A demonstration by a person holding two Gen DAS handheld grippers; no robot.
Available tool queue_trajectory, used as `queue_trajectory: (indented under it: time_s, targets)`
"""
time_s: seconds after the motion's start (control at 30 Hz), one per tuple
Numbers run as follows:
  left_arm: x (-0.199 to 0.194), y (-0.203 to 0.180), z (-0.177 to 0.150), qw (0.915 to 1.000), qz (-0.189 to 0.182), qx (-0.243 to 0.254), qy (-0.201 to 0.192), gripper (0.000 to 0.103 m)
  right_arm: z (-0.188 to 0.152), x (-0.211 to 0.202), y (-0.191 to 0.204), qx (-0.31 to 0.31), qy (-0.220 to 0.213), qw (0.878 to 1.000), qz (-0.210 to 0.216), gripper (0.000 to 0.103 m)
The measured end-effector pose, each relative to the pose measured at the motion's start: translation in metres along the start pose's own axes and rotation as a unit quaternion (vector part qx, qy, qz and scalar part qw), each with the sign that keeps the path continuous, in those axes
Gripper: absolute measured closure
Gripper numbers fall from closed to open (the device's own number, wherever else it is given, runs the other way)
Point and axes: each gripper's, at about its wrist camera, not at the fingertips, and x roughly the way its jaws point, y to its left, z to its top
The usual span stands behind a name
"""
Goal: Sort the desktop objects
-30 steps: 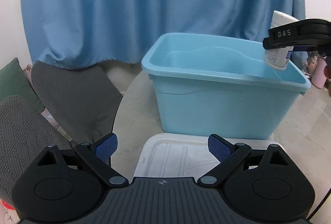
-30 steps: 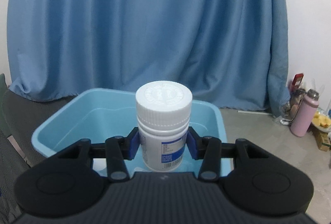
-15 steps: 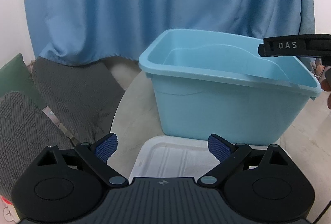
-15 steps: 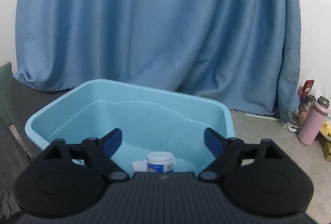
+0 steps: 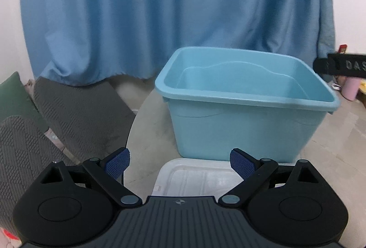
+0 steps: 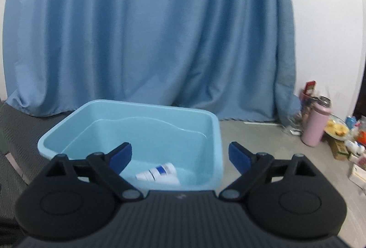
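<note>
Our right gripper [image 6: 180, 154], jaws opening and empty, sits above the blue tub [image 6: 218, 133]; the white bottle [image 6: 160, 173] lies sideways below. Our left gripper [image 5: 179, 162] is wide, empty.

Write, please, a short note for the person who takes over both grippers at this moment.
Left gripper: open, empty, above the white lid in front of the blue bin.
Right gripper: jaws opening, nothing between them, at the bin's near rim.
Done: white bottle lies on its side in the bin.
Left: no other item to sort shows in these views; look over the table.
</note>
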Motion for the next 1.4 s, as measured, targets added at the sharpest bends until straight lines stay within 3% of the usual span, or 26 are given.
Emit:
queue_trajectory:
  time_s: [0.4, 0.63, 0.93, 1.4]
  targets:
    - [-0.033, 0.002, -0.023, 0.9987, -0.046, 0.023, -0.006, 0.007, -0.047, -0.052, -0.009, 0.035, 0.039, 0.997, -0.055, 0.01]
    - [-0.039, 0.005, -0.042, 0.998, -0.056, 0.03, -0.002, 0.007, -0.074, -0.068, -0.012, 0.045, 0.064, 0.995, -0.065, 0.01]
    - [-0.035, 0.016, -0.067, 0.9979, -0.054, 0.035, 0.012, 0.007, -0.108, -0.074, -0.011, 0.057, 0.099, 0.993, -0.037, 0.01]
    - [-0.022, 0.022, -0.102, 0.997, -0.047, 0.041, 0.047, 0.007, -0.147, -0.075, 0.0, 0.047, 0.148, 0.987, -0.03, 0.01]
